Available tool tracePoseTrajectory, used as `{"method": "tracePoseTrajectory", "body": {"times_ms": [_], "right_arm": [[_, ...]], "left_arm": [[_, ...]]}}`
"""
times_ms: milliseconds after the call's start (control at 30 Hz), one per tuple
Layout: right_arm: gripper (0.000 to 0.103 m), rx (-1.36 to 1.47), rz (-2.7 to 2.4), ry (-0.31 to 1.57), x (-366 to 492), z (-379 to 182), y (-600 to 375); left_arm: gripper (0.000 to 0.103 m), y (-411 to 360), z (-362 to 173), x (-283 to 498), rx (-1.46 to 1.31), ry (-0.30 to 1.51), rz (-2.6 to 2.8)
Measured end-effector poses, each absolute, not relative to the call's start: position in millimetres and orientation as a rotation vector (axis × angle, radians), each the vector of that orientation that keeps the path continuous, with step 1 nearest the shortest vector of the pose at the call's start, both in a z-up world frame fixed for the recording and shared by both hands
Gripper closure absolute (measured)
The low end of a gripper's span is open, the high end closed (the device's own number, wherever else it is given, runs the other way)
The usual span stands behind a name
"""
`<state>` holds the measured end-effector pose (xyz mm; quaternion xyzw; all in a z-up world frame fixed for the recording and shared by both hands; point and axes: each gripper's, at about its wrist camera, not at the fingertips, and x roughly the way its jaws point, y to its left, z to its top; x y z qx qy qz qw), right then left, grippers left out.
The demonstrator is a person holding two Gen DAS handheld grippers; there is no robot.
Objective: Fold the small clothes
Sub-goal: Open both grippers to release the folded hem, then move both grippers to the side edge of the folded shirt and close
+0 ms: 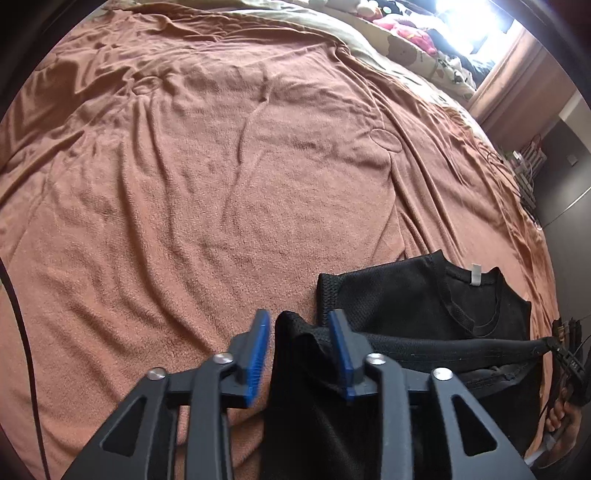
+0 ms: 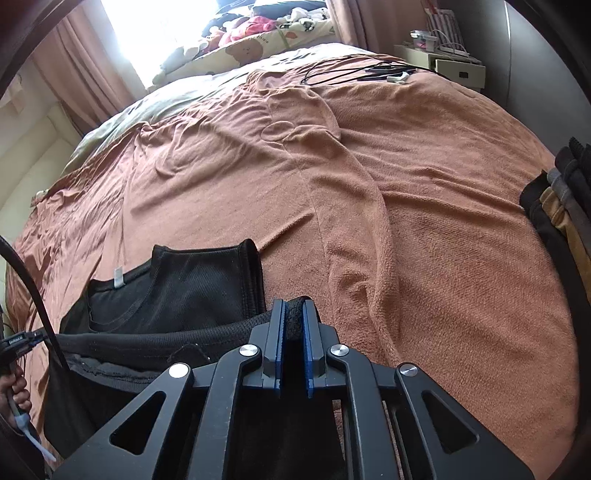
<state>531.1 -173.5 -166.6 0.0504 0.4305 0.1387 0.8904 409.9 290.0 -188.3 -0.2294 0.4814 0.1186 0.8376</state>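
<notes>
Bed covered by a rumpled terracotta blanket [image 2: 406, 192]. Bright window [image 2: 155, 26] at its head, pinkish curtains [image 2: 66, 55] alongside. Cream bedside cabinet [image 2: 443, 64] in the far corner. Cables [image 2: 354, 72] lie on the blanket.

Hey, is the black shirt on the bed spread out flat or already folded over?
Folded over: the black shirt has its lower part doubled up across itself below the collar.
</notes>
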Motion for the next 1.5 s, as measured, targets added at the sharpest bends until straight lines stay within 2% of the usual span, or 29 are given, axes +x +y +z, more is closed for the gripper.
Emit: {"method": "tracePoseTrajectory", "body": {"times_ms": [33, 67, 133, 300, 367, 433, 933, 1333, 1433, 1500], "right_arm": [[0.076, 0.111, 0.299, 0.893, 531.7, -166.0, -174.3], [0.058, 0.116, 0.306, 0.889, 530.9, -164.8, -176.2], [0.043, 0.113, 0.298, 0.857, 527.0, -160.1, -181.3], [0.042, 0.071, 0.325, 0.853, 514.5, -155.2, -186.0], [0.042, 0.038, 0.343, 0.867, 509.3, -155.3, -184.7], [0.042, -0.007, 0.357, 0.896, 505.5, -157.9, -181.7], [0.041, -0.240, 0.325, 0.999, 518.2, -179.8, -155.7], [0.041, -0.237, 0.309, 0.980, 559.0, -195.3, -143.3], [0.042, -0.199, 0.305, 0.962, 568.7, -197.8, -142.4], [0.046, -0.181, 0.305, 0.950, 573.8, -199.3, -142.0]], "left_arm": [[0.047, 289.8, -187.6, 409.5, -0.472, 1.016, 0.257], [0.046, 289.8, -185.7, 408.7, -0.462, 1.010, 0.256], [0.045, 290.3, -181.3, 406.4, -0.449, 1.005, 0.255], [0.039, 289.0, -171.8, 396.5, -0.390, 1.009, 0.264], [0.022, 286.3, -170.3, 391.5, -0.358, 1.017, 0.270], [0.013, 282.8, -170.0, 385.7, -0.329, 1.024, 0.267], [0.013, 255.9, -207.5, 394.0, -0.027, 1.206, 0.245], [0.012, 265.9, -215.7, 433.0, -0.058, 1.157, 0.240], [0.015, 271.0, -215.1, 439.9, -0.087, 1.132, 0.236], [0.022, 276.5, -214.3, 442.3, -0.130, 1.105, 0.236]]}}
